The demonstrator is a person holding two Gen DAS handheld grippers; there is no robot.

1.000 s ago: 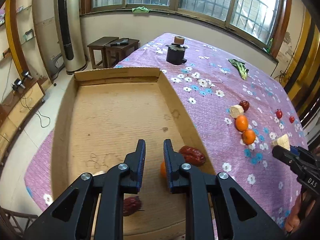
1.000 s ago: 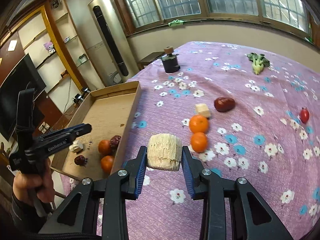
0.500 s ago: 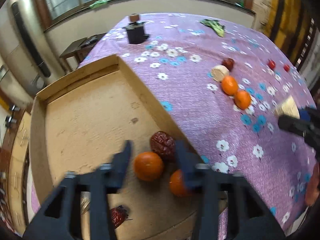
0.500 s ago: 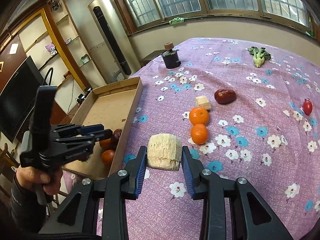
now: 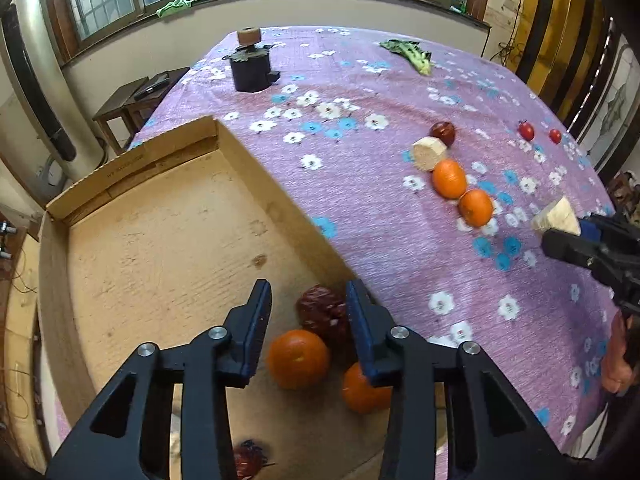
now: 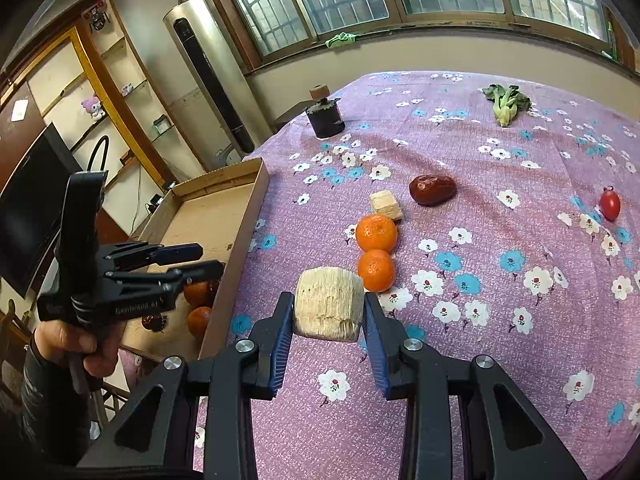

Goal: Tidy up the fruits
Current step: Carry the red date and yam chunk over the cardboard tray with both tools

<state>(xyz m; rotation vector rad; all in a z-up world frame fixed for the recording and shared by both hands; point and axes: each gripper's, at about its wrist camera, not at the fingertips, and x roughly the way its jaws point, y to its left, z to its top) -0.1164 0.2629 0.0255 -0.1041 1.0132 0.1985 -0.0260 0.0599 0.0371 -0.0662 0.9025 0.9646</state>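
My left gripper (image 5: 308,296) hovers over the near right corner of the cardboard tray (image 5: 160,216). Its jaws are closing and grip nothing. Below the gap, on the tray floor, lie a wrinkled red date (image 5: 322,314) and an orange (image 5: 298,358). A second orange (image 5: 362,390) and another date (image 5: 248,458) lie close by. My right gripper (image 6: 328,304) is shut on a beige ribbed chunk (image 6: 328,308), held above the purple flowered cloth (image 6: 500,320) just right of the tray (image 6: 212,216). The left gripper (image 6: 196,260) also shows in the right wrist view.
On the cloth lie two oranges (image 6: 376,232) (image 6: 376,270), a small beige chunk (image 6: 386,205), a red date (image 6: 432,189), a cherry tomato (image 6: 610,204) and a leafy green (image 6: 506,102). A black pot (image 6: 324,116) stands at the far edge.
The left gripper went from shut to wide open, then narrowed, while swinging right over the tray's corner with the oranges. The right gripper kept still with its chunk.
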